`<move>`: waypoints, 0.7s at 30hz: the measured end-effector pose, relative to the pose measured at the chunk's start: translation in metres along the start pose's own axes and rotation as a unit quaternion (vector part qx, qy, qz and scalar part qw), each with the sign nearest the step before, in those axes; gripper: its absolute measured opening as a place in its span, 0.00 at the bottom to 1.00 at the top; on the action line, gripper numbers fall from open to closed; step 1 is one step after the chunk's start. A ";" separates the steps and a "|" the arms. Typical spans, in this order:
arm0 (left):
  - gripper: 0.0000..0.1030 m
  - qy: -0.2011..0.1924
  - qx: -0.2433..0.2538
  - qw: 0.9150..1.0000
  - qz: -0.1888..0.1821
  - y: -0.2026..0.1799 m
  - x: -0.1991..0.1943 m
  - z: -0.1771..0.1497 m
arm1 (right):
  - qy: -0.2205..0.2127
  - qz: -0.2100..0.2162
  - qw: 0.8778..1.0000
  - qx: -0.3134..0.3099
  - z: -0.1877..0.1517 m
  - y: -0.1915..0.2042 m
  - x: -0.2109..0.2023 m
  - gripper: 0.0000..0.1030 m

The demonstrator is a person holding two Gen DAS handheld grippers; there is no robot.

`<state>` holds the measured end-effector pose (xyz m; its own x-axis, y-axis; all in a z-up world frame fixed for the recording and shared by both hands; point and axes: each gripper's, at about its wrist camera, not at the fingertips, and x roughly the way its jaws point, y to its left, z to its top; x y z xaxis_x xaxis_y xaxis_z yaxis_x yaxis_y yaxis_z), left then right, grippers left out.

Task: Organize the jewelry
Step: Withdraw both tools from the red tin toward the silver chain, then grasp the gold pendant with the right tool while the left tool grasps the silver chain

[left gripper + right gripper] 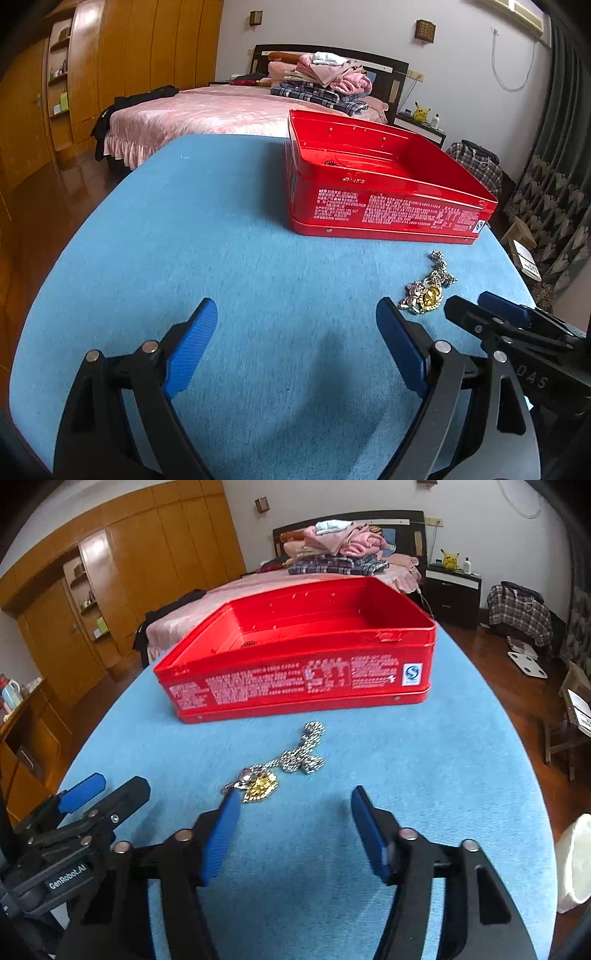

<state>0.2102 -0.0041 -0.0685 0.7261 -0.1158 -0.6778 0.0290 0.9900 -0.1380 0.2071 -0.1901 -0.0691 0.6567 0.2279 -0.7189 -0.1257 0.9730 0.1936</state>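
Left gripper (295, 319) and right gripper (291, 805) sit side by side, jaws spread wide, holding nothing.

Soft, even daylight fills both views, bright on the far wall. Faint diffuse shadows lie on the blue table cover (258, 240) beneath the near fingers. Glare streaks the red tin (295, 675). Fisheye bending curves the edges; corners vignette black.

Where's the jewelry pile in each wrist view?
Left wrist: jewelry pile sits lower right on the blue cloth, just ahead of the left gripper's right finger.
Right wrist: jewelry pile sits centre, just ahead of the right gripper.
Shared landmark: the red tin behind it.
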 end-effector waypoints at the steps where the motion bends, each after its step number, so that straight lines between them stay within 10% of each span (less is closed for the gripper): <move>1: 0.83 0.001 -0.001 1.000 -0.001 0.001 0.001 0.000 | 0.003 -0.001 1.000 -0.004 0.000 0.002 0.002 0.54; 21: 0.83 0.004 -0.009 1.000 -0.005 0.000 0.003 -0.001 | 0.029 -0.025 0.999 -0.039 0.010 0.021 0.018 0.38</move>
<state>0.2115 -0.0044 -0.0712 0.7207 -0.1272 -0.6815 0.0251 0.9872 -0.1577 0.2239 -0.1659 -0.0712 0.6200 0.1789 -0.7639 -0.1527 0.9826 0.1062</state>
